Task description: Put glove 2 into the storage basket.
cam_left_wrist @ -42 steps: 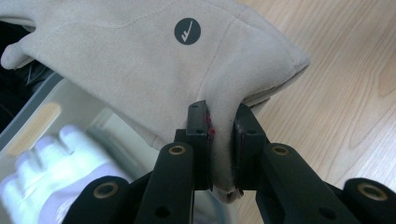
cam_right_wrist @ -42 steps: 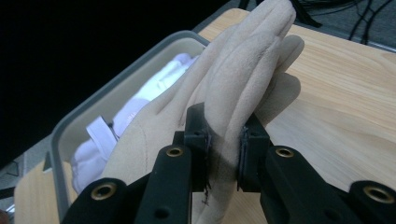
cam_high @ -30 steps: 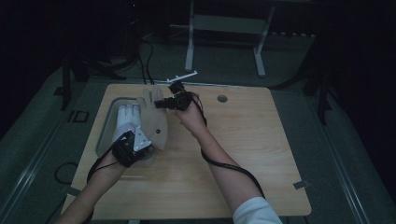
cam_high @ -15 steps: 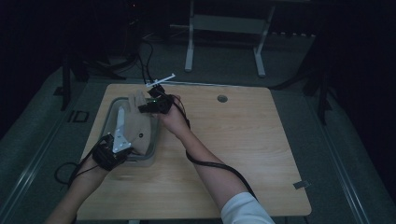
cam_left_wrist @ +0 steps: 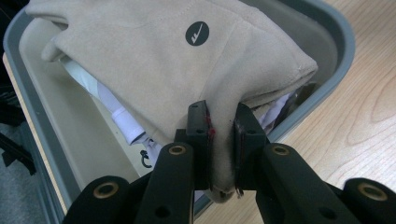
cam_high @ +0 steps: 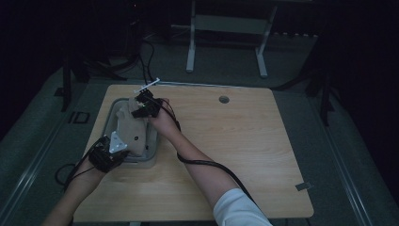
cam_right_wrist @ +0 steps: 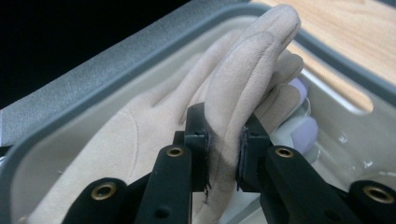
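A beige glove (cam_high: pixel 132 132) with a round black logo (cam_left_wrist: pixel 196 34) lies over a grey bin (cam_high: pixel 149 155) at the table's left. My left gripper (cam_high: pixel 123 147) is shut on the glove's cuff (cam_left_wrist: pixel 223 140) at the bin's near edge. At the bin's far end my right gripper (cam_high: pixel 141 109) is shut on a finger of the glove (cam_right_wrist: pixel 224 140). White cloth (cam_left_wrist: pixel 114 105) lies under the glove inside the bin.
The bin sits on a light wooden table (cam_high: pixel 244 155) with a round cable hole (cam_high: pixel 224 99) near its far edge. A black cable (cam_high: pixel 207 165) trails along the right forearm. A table frame (cam_high: pixel 226 42) stands on the dark floor behind.
Both hands have carried the glove leftward and down over the bin. The right gripper went from near the table's middle to the bin's far end.
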Demonstrator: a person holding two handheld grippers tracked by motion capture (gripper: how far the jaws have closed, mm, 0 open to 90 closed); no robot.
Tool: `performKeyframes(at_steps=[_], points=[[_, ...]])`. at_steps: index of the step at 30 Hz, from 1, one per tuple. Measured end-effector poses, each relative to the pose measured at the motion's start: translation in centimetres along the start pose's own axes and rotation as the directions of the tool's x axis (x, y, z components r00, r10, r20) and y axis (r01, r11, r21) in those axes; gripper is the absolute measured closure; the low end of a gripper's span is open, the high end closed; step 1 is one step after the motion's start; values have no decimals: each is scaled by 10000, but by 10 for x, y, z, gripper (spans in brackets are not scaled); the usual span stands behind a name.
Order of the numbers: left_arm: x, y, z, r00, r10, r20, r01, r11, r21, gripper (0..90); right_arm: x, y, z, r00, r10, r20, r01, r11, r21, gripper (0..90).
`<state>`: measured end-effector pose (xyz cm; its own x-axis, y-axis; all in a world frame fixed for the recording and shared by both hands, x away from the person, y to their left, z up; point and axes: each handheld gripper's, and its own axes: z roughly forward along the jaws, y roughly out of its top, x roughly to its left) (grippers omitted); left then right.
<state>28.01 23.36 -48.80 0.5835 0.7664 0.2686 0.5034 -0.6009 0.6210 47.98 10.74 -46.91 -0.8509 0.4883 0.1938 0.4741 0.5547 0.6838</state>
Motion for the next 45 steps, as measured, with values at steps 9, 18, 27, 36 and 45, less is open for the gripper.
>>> performKeyframes(at_steps=[9,18,27,36,45], points=[[0,2,7,9997,-150,209,148,9998,123,801,-5,-8,10,9998,-75,177,70,9995,316,740],[4,6,9,9973,-534,498,519,9982,303,744,-11,-9,-3,9997,-99,233,98,9999,34,432],[1,10,-9,9903,-1331,392,1336,9910,-98,390,-10,-11,-22,9990,-436,-34,436,9990,55,210],[5,19,-19,9690,-2287,930,2392,9630,-1245,207,-5,-24,-43,9963,-827,-247,813,9952,-545,174],[-9,33,-9,9715,-2030,1226,2243,9545,-1965,143,-8,-48,-63,9946,-1015,-223,993,9916,-834,174]])
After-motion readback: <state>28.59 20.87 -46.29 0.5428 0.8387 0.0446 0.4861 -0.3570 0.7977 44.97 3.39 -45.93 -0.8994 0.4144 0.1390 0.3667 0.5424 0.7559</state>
